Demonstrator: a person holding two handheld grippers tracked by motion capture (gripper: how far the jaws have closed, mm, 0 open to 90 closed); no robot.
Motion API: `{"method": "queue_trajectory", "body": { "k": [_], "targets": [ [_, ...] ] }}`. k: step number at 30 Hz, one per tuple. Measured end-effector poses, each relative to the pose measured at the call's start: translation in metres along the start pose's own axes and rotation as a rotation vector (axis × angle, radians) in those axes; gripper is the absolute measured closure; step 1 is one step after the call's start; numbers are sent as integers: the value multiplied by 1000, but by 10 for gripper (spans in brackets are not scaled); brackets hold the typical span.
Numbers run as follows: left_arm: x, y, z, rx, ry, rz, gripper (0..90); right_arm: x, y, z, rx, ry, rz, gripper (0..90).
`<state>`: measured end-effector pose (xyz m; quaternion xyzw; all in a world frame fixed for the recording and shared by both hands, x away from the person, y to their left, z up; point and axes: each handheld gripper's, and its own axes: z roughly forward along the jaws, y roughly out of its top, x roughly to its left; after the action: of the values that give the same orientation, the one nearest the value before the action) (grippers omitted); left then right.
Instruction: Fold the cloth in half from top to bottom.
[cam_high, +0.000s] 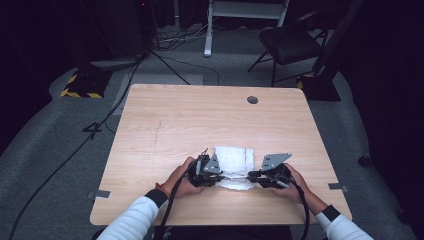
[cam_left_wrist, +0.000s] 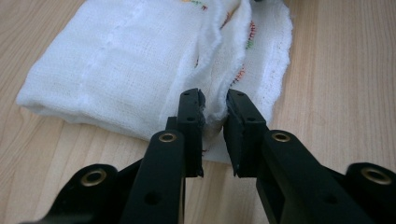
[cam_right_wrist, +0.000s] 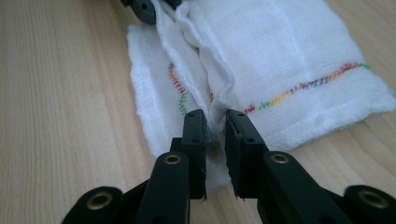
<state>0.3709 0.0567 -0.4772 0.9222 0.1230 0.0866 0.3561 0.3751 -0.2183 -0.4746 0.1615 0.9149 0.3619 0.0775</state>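
Material: white gauze cloth (cam_high: 234, 166), folded, with a line of multicoloured stitching (cam_right_wrist: 303, 86) along one hem.
Cloth position: flat on the light wooden table (cam_high: 200, 120), near the edge on the person's side, between the two grippers.
Cloth form: a thick folded stack lies toward the far side; a thinner single layer spreads out under it toward the near edge.
Left gripper (cam_left_wrist: 215, 109): jaws nearly together, pinching a raised fold of the cloth's edge at the cloth's left end.
Right gripper (cam_right_wrist: 215, 122): jaws nearly together, pinching a raised fold of the cloth's edge at the right end.
Gripper alignment: in the high view the left gripper (cam_high: 218, 178) and the right gripper (cam_high: 250, 176) face each other across the near part of the cloth.
Hands: left hand (cam_high: 182, 181) and right hand (cam_high: 295, 182) each wrap a gripper body; white sleeves (cam_high: 132, 220) enter from the bottom edge.
Background: grey carpet floor (cam_high: 60, 150), a folding chair (cam_high: 290, 42) beyond the table.
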Motion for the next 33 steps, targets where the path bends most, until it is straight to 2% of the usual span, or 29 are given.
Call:
{"method": "queue_trajectory", "body": {
  "k": [6, 9, 13, 17, 23, 27, 30, 32, 33],
  "targets": [
    [-8, -4, 3, 10, 4, -8, 695, 5, -7, 1, 5, -3, 19, 754],
    [-11, -6, 3, -3, 2, -45, 637, 9, -10, 2, 25, -8, 8, 726],
    [-19, -7, 5, 6, 19, -27, 534, 13, -14, 2, 24, -20, 19, 700],
    [-22, -8, 6, 6, 35, -24, 521, 13, -14, 3, 25, -29, 20, 699],
    [-11, -9, 9, -12, 26, -59, 590, 9, -13, 6, 24, -57, 33, 698],
    [-3, -7, 13, -9, 60, -57, 592, -1, -11, 10, 10, -72, 59, 693],
    [7, -4, 17, -3, 91, -40, 593, -11, -8, 14, -1, -80, 76, 691],
    [16, -4, 18, -8, 89, -67, 593, -18, -6, 17, -5, -86, 85, 691],
    [20, -4, 19, -11, 99, -68, 594, -22, -5, 18, -6, -91, 92, 691]
  ]
}}
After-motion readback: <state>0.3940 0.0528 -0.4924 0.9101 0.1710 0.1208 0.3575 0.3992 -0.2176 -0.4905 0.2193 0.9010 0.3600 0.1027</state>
